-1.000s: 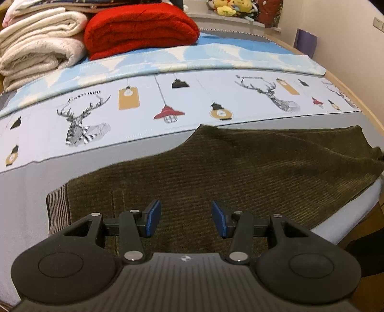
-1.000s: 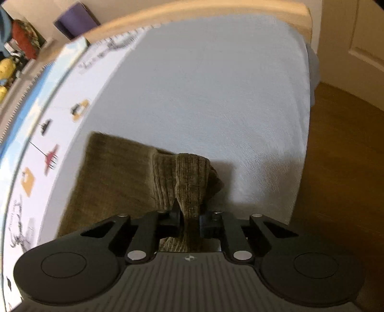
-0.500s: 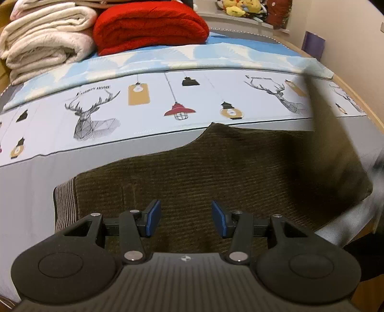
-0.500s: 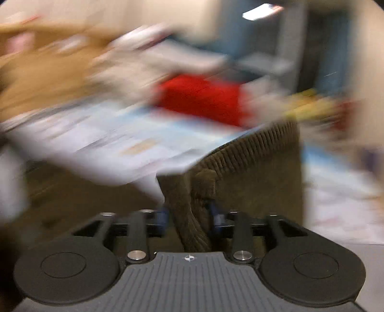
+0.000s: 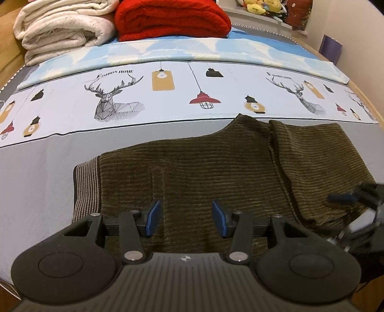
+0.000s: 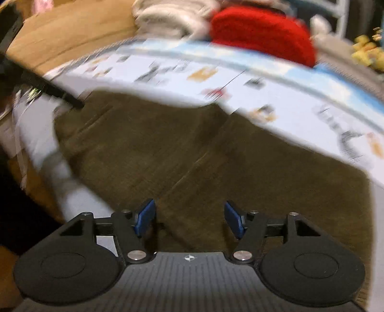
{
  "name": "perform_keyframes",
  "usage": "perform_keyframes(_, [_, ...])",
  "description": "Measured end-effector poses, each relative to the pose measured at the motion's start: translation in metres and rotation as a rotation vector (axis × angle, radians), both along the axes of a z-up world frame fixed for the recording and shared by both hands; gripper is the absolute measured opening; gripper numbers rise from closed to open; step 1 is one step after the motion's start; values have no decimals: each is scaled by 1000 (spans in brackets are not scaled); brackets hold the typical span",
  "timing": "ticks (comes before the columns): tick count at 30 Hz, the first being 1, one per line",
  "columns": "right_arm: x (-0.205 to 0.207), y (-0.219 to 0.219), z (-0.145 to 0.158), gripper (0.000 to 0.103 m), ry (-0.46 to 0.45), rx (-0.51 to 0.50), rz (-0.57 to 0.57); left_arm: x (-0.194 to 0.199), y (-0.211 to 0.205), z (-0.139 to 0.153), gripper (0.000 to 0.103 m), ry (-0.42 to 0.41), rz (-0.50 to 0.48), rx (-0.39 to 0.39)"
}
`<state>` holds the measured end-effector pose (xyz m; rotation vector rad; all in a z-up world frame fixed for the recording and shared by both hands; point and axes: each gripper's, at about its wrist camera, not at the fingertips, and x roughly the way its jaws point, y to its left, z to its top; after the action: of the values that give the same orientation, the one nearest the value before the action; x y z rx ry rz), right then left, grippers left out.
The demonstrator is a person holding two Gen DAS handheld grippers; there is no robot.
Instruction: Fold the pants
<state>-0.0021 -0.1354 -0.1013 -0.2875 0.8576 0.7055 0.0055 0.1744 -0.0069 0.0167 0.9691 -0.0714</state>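
Olive-brown corduroy pants (image 5: 204,168) lie flat on the grey bed sheet (image 5: 36,180), with the striped waistband (image 5: 86,189) at the left. One leg end (image 5: 312,163) is folded back over the right part of the pants. My left gripper (image 5: 184,218) hovers open over the cloth just right of the waistband, nothing between its blue pads. In the blurred right wrist view the pants (image 6: 192,148) fill the middle. My right gripper (image 6: 189,218) is over their near edge, its jaws opening and holding nothing. It also shows blurred as my right gripper (image 5: 355,199) at the left wrist view's right edge.
A printed sheet with deer and lamps (image 5: 168,96) lies behind the pants. Folded cream blankets (image 5: 64,26) and a red blanket (image 5: 172,19) are stacked at the head of the bed. Plush toys (image 5: 264,4) sit on a ledge. The wooden bed edge (image 5: 360,96) curves along the right.
My right gripper swung the leg end over from the right, laid it on the pants and let go. My left gripper drifted a little nearer the waistband, still open.
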Motion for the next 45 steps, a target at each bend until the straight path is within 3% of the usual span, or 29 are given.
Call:
perform_keyframes(3, [-15,14,-11,74,-46,-94,104,1,-1,-2,52,6,-5,9])
perform_keyframes(7, [-39,21,-12,74,-139,-211,212,4,-4,-2,52,2,-12,15])
perform_keyframes(9, [-44,23,-16,64,-185,-273,251,6,-5,-2,53,4,-13,17])
perform_keyframes(11, [-42,21,-9,54,-193,-262,263,9,-7,-2,52,6,-17,21])
perform_keyframes(12, [-38,16,-2,42,-172,-218,251,9,-9,-2,52,6,-22,21])
perform_keyframes(15, [-23,2,20,20,-150,-90,162,12,-14,-2,52,1,-35,24])
perform_keyframes(19, [3,-36,55,17,-132,159,-52,13,-16,-2,52,2,-39,29])
perform_keyframes(21, [10,-59,78,16,-163,349,-155,13,-16,-2,53,2,-38,29])
perform_keyframes(23, [6,-73,92,16,-221,497,-198,13,-17,-3,53,5,-37,33])
perform_keyframes(25, [0,-70,94,17,-249,534,-170,14,-16,-3,53,8,-38,36])
perform_keyframes(27, [-1,-52,82,29,-198,473,-102,15,-16,-4,53,11,-38,38])
perform_keyframes(28, [0,-39,70,35,-127,417,-64,15,-17,-4,52,12,-38,39])
perform_keyframes(29, [2,-28,58,48,-51,362,-25,15,-17,-4,52,14,-38,38])
perform_keyframes(30, [2,-16,44,48,21,287,26,15,-18,-4,53,15,-38,36])
perform_keyframes(32, [-6,-3,30,48,42,161,89,15,-18,-4,52,17,-36,35])
perform_keyframes(35, [-7,-12,46,48,5,230,53,15,-16,-5,52,17,-34,33])
perform_keyframes(38, [7,-35,55,48,-3,304,-101,16,-15,-6,52,22,-30,33])
perform_keyframes(40, [14,-33,39,49,38,221,-138,17,-17,-6,52,27,-29,29])
perform_keyframes(42, [15,-18,8,49,149,43,-62,18,-20,-7,52,30,-33,28])
perform_keyframes(44, [4,-9,5,49,68,-19,-3,20,-22,-7,52,35,-37,27])
perform_keyframes(45, [4,-8,10,48,69,-11,-10,20,-22,-8,52,36,-38,27])
